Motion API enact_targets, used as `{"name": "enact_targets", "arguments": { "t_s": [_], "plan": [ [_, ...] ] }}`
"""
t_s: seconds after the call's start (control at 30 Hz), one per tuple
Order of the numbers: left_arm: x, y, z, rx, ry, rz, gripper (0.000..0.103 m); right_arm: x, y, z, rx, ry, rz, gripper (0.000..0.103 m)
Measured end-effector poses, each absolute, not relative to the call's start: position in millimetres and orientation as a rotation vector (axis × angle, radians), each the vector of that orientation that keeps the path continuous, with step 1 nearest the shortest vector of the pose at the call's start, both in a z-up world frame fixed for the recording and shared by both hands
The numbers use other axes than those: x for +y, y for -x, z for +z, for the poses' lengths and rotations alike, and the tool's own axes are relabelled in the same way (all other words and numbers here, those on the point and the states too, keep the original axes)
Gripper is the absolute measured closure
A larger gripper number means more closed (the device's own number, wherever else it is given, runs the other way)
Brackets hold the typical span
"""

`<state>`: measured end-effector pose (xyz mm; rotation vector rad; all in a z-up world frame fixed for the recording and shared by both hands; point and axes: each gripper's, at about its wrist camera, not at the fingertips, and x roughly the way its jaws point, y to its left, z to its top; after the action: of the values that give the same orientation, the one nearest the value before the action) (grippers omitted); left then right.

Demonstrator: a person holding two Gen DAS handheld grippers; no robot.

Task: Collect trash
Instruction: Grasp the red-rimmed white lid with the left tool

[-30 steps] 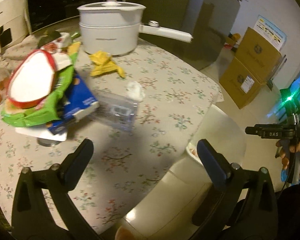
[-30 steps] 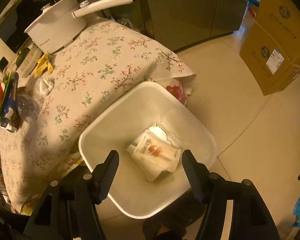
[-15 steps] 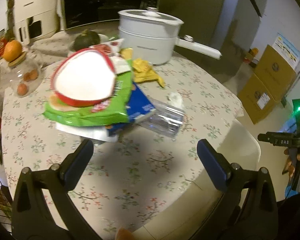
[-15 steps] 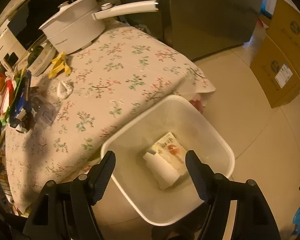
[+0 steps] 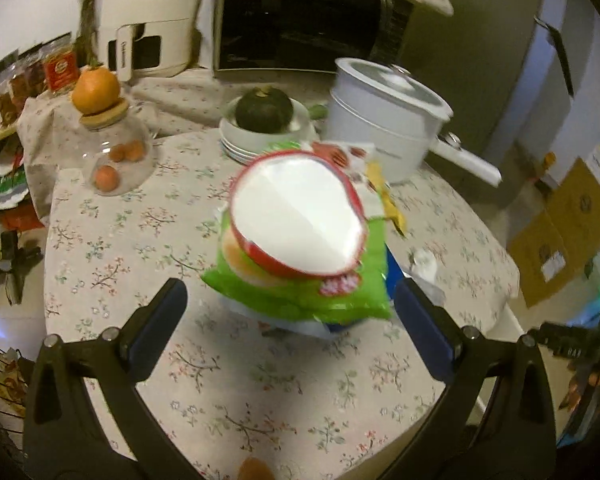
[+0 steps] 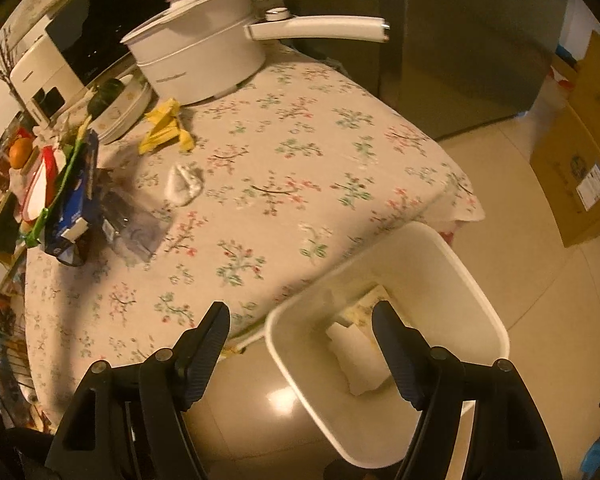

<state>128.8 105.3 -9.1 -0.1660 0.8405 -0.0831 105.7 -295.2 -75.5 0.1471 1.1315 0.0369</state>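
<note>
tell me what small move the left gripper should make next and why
Probably ease the left gripper forward and down onto the green packet. Its jaws stand open and empty with the packet stack just ahead between them, while the white bin already holds some trash.

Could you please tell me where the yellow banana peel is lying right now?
In the right wrist view the banana peel lies upper left on the tablecloth, just in front of the white pot.

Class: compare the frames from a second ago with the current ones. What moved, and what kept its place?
Both grippers swung from the bin toward the table. The left gripper, open and empty, now frames the wrapper pile. The right gripper, its jaws just opening, holds nothing. The pile, pot and binned trash stayed put.
</note>
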Motion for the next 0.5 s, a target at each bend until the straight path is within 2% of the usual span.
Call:
{"name": "enact_targets", "arguments": {
  "t_s": [0.1,0.13,0.2,0.23,0.27,0.37,0.5],
  "plan": [
    [117,-139,-10,0.840,0.238,-0.088,0.001,-285,-112,-74,1.127,-0.144,0.053,0.028],
    [120,-142,-10,0.839,0.266,-0.093,0.004,-283,-114,-74,1.127,-0.142,0.056,0.028],
    [123,-147,-12,0.842,0.304,-0.099,0.017,-276,-119,-74,1.129,-0.136,0.065,0.027],
    [124,-151,-14,0.846,0.320,-0.103,0.028,-274,-121,-75,1.131,-0.132,0.068,0.027],
    [124,-154,-16,0.853,0.330,-0.109,0.035,-272,-122,-74,1.132,-0.130,0.070,0.027],
    [126,-167,-31,0.906,0.387,-0.134,0.049,-266,-128,-75,1.137,-0.126,0.078,0.027],
    [128,-175,-45,0.948,0.417,-0.124,0.051,-262,-133,-77,1.142,-0.118,0.085,0.027]
  ]
}}
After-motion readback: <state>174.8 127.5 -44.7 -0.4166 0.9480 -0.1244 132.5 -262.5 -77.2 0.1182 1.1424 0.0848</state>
